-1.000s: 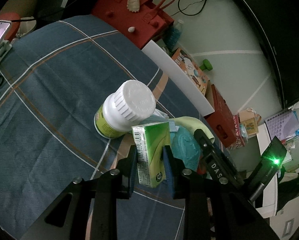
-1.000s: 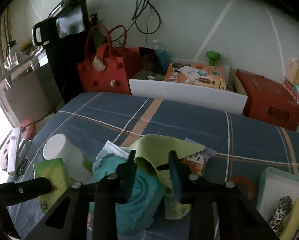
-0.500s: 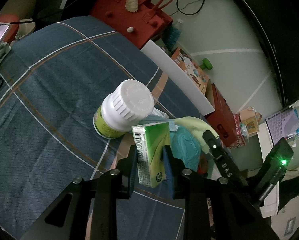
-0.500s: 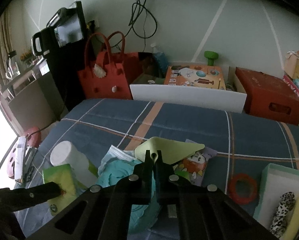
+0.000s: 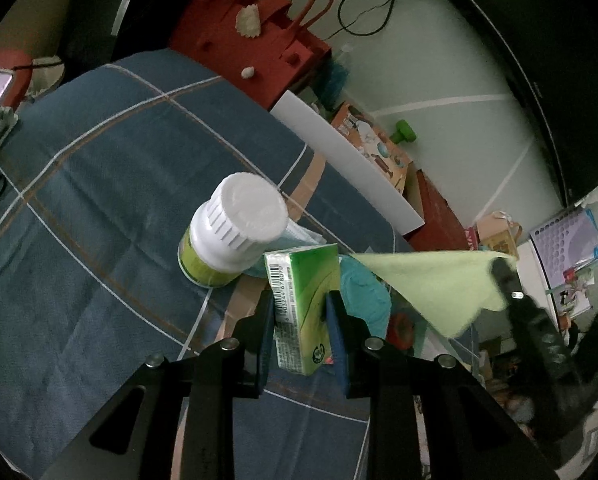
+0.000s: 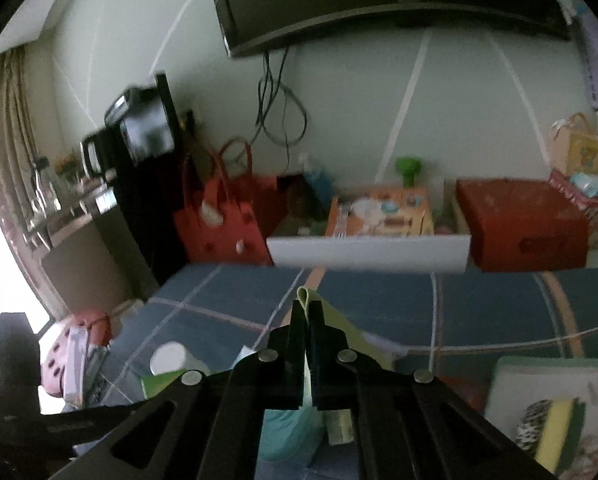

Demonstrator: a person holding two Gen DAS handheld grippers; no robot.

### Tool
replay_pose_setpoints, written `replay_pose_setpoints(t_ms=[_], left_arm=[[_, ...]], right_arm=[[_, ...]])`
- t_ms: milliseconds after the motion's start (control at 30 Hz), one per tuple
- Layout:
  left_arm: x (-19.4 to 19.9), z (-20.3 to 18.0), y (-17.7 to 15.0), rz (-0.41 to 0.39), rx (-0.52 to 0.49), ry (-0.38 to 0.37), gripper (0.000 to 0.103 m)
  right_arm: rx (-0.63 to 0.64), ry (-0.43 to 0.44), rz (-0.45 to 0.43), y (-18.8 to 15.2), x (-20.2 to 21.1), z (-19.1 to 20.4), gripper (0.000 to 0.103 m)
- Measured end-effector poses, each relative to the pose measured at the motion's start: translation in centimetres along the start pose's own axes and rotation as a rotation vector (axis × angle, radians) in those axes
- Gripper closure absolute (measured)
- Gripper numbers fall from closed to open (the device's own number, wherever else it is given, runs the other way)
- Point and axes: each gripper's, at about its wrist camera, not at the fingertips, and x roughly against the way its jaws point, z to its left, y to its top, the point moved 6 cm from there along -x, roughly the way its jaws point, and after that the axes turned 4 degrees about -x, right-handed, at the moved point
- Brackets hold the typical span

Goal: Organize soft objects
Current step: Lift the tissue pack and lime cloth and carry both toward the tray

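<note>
— Look at that: the right gripper (image 6: pixel 308 312) was open over the pile a second ago, and now its jaws are pinched tight on the yellow-green cloth (image 5: pixel 439 284), with a folded edge poking up between the tips.

— And it's off the pile. From the left camera the cloth hangs in the air, stretched out like a little flag above the teal cloth (image 5: pixel 363 292), which lies where it was on the plaid bedspread (image 5: pixel 99 200).

— What about the left gripper (image 5: pixel 301 308)?

— No change there. It's clamped on the green tissue pack (image 5: pixel 303 304), holding it upright just beside the white-capped bottle (image 5: pixel 235 228). The bottle stands exactly as before.

— So one soft thing has been lifted free. Where does it go?

— My guess is the light tray (image 6: pixel 511 376) at the right edge of the bed. There's already a striped yellow-and-green thing and something spotted in it, so that looks like the place for soft items.

— Then the cloth needs carrying across to it.

— Yes, and the grip is only on a fold, so I'd worry about it slipping or trailing over the orange ring (image 5: pixel 399 326) below. The teal cloth is yet to be sorted, I reckon.
</note>
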Motion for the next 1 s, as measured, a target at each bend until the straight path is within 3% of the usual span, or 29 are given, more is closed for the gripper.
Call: replay_pose_setpoints(t_ms=[367,567,1000], left_arm=[[1.0,-2.1,0.2,-0.045,-0.069,-0.006,0.076],[1.0,-4.9,-0.5,-0.044,-0.137,-0.041,0.076],[-1.3,-13.1,-4.4,0.03,-0.322,-0.142,0.076]], right_arm=[[-0.024,-0.001,-0.178,3.1,8.0,-0.9,0.101],[-0.042,-0.053,-0.227,3.3,11.4,-2.9,0.101],[-0.144,-0.289,-0.315,4.1,18.2,-12.5,0.101]])
